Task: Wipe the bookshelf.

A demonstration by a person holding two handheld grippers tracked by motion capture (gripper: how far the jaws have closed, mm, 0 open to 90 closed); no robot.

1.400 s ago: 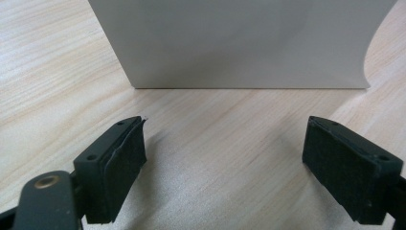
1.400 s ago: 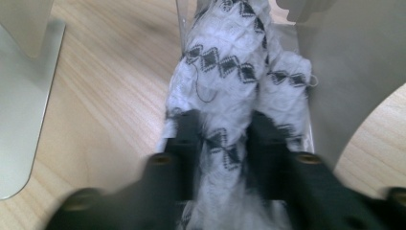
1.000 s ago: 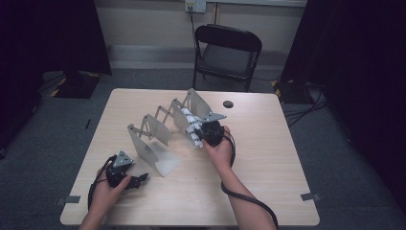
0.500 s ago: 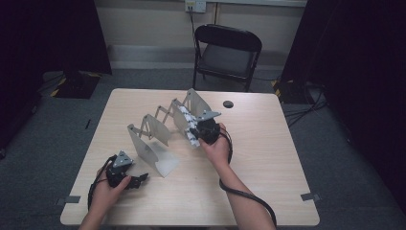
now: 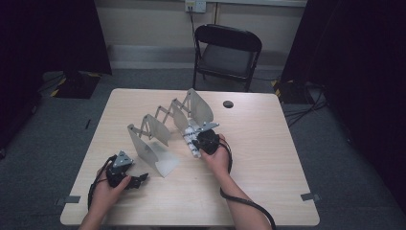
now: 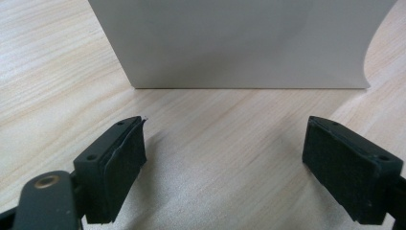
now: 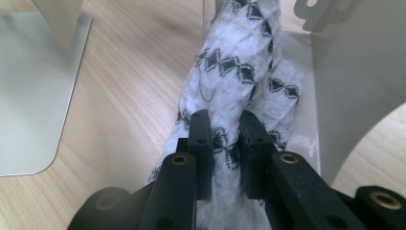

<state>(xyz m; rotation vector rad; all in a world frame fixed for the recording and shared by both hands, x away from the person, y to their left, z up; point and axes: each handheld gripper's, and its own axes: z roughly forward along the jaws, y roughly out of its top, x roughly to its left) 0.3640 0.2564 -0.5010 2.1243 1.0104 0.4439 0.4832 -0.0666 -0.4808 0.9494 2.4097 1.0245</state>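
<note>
A grey metal accordion rack [image 5: 163,124] of several upright plates joined by scissor links stands on the wooden table [image 5: 268,143]. My right gripper [image 5: 194,140] [image 7: 224,129] is shut on a white cloth with black bow-shaped marks [image 5: 191,139] [image 7: 234,72], which lies on the base of the rack's far plates [image 7: 354,81]. My left gripper [image 5: 139,180] [image 6: 222,163] rests on the table near its front left, jaws wide apart with nothing between them, facing the near plate [image 6: 239,43].
A small dark round grommet [image 5: 228,104] sits in the table's far right part. A black folding chair [image 5: 227,50] stands beyond the far edge. Cables trail from both grippers over the table's front.
My right gripper has sunk a little with the cloth, lowering it toward the rack's base. The left hand has stayed where it was.
</note>
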